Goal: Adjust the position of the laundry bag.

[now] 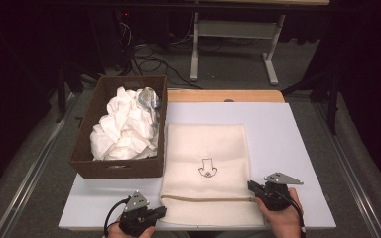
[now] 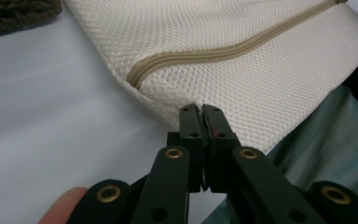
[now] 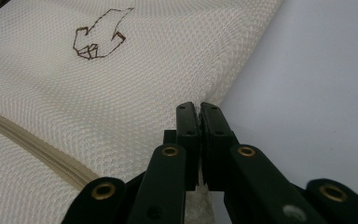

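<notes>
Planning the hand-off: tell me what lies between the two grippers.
In the high view, the near end of the cream mesh zipper bag spans the stretch between the left gripper and right gripper, its tan zipper running across.

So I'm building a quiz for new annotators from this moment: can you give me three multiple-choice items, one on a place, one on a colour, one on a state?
1. Where does the brown basket stand relative to the mesh bag?
A. to its left
B. to its right
C. on top of it

2. What colour is the bag's zipper?
A. red
B. beige
C. black

3. How do the left gripper and the right gripper stand?
A. both wide open
B. left open, right shut
C. both shut

Answers: 1 A, the high view shows the basket beside the bag's left edge. 2 B, a beige strip runs across the cream mesh. 3 C, each gripper view shows its jaws pressed together at the bag's edge.
</notes>
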A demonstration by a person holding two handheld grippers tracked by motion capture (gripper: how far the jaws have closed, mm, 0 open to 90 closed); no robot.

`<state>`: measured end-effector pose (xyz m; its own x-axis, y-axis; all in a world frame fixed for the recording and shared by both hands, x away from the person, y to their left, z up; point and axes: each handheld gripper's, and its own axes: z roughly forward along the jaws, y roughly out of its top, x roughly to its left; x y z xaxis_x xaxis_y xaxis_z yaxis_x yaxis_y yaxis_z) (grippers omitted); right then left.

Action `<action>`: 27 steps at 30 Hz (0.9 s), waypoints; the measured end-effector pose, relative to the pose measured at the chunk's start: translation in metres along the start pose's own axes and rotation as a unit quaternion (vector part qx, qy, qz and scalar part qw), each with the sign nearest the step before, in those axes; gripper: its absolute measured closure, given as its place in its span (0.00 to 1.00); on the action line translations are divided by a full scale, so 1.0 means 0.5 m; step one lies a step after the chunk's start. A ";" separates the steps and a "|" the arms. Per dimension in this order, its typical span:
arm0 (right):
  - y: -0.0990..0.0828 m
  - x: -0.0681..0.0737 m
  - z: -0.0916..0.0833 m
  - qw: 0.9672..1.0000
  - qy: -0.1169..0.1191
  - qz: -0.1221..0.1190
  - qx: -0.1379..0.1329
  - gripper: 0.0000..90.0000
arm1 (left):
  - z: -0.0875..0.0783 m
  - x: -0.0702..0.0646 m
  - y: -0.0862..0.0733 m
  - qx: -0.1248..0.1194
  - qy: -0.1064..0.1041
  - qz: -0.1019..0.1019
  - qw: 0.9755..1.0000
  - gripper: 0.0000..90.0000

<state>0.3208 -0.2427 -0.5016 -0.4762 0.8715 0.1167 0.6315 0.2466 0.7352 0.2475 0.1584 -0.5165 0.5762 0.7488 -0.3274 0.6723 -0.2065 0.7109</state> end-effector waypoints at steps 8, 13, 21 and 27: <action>0.028 -0.026 0.013 1.000 -0.012 0.010 -0.007 0.98 | 0.027 0.001 0.037 -0.002 0.000 0.006 1.000 0.98; 0.041 -0.044 0.029 1.000 -0.018 0.007 -0.002 0.98 | 0.044 0.010 0.053 -0.002 0.005 0.002 1.000 0.98; 0.058 -0.074 0.054 1.000 -0.019 0.014 0.000 0.98 | 0.075 0.025 0.084 -0.014 0.019 -0.010 1.000 0.98; 0.062 -0.086 0.070 1.000 -0.020 0.006 0.002 0.98 | 0.092 0.032 0.083 -0.014 0.038 -0.003 0.999 0.98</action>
<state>0.3824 -0.2575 -0.5072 -0.4429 0.8911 0.0991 0.6397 0.2367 0.7312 0.3061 0.1325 -0.5208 0.5344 0.7959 -0.2846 0.6621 -0.1849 0.7263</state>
